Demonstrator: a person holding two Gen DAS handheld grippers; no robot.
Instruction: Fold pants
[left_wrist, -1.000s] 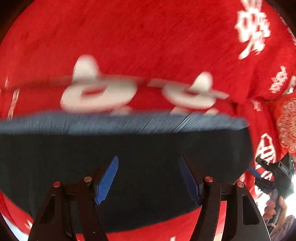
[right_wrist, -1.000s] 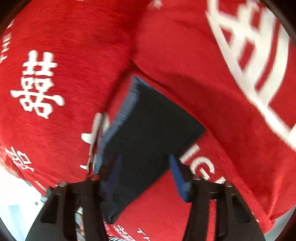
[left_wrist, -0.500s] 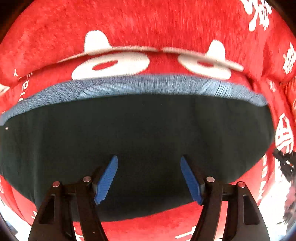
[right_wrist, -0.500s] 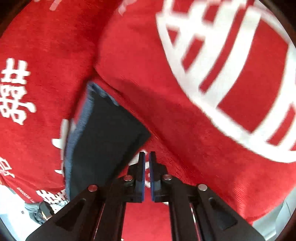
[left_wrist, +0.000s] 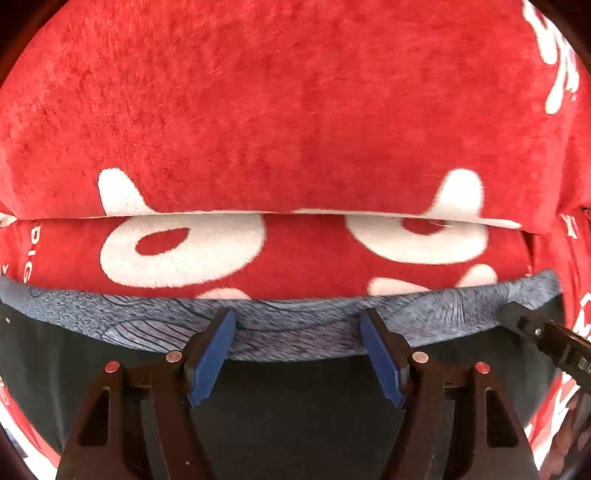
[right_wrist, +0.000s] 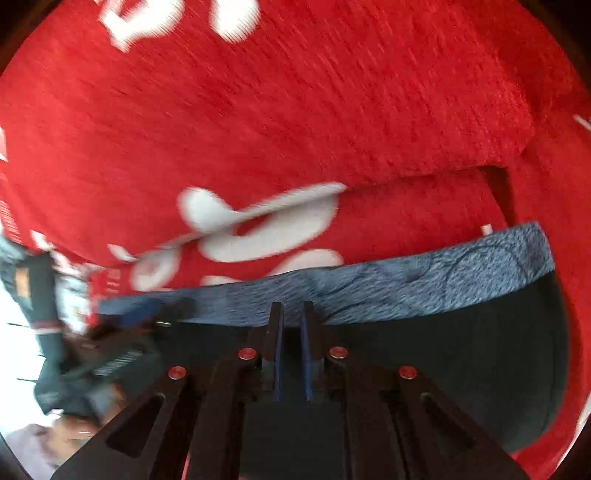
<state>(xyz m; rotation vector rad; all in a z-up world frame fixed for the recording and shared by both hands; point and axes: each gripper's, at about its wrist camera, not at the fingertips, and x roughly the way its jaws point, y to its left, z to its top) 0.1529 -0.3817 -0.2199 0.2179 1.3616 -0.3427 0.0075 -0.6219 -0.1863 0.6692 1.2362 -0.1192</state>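
Pants (left_wrist: 295, 406) lie on red blanket (left_wrist: 295, 110); left gripper (left_wrist: 299, 350) jaws wide over waistband (left_wrist: 295, 332); right gripper (right_wrist: 291, 332) jaws closed, empty

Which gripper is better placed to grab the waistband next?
Left. The left gripper is open, its pads astride the waistband. The right gripper is shut at the band's edge, nothing visibly between its pads, so it must reopen first.

Home: red plush printed blanket (left_wrist: 295, 110) underneath.
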